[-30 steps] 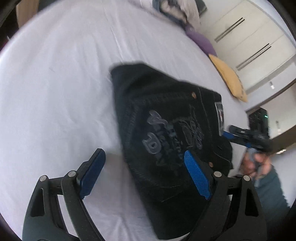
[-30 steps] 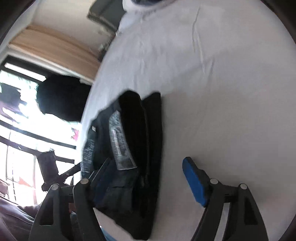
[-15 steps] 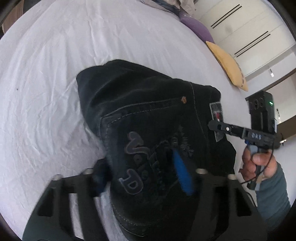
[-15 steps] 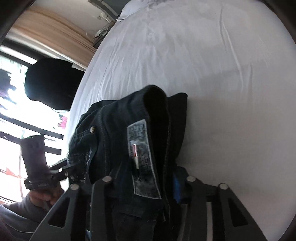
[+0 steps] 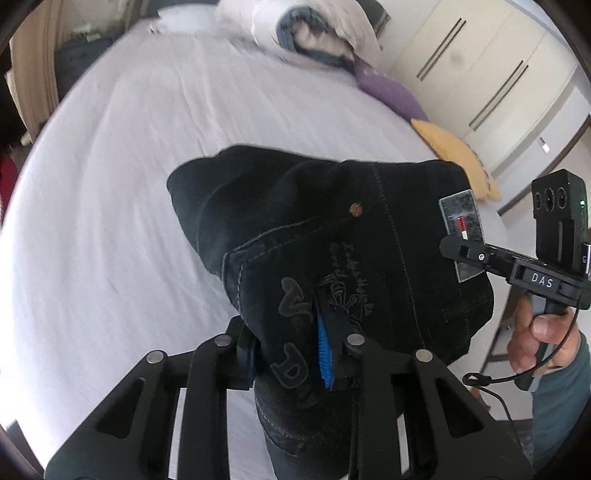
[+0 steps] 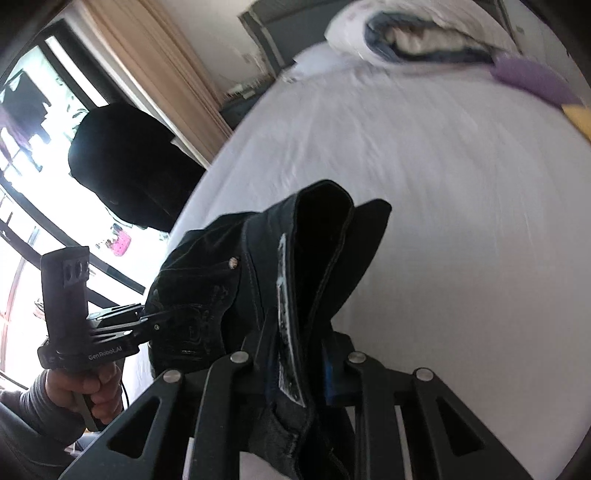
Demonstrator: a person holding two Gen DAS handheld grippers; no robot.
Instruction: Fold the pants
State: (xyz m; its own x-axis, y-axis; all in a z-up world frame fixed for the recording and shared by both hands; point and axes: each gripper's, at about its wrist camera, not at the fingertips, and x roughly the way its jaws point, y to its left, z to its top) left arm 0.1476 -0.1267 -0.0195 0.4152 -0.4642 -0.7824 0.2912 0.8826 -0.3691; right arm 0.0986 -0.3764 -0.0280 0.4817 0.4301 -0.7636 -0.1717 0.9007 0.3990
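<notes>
The folded black jeans (image 5: 332, 236) hang lifted above the white bed, back pocket embroidery and grey waist label showing. My left gripper (image 5: 291, 350) is shut on the pocket end of the bundle. My right gripper (image 6: 295, 354) is shut on the waistband end by the label; the jeans (image 6: 229, 280) bunch up in front of it. Each gripper also shows in the other's view: the right one (image 5: 461, 251) at the label, the left one (image 6: 147, 317) at the far side of the bundle.
The white bed sheet (image 5: 129, 184) lies under the jeans. A rolled white and blue duvet (image 5: 317, 33) sits at the head, with a purple pillow (image 5: 388, 92) and a yellow pillow (image 5: 454, 155) along the right edge. A dark chair (image 6: 125, 166) stands by the window.
Both grippers came down onto the folded jeans, closed on them, and lifted the bundle off the sheet.
</notes>
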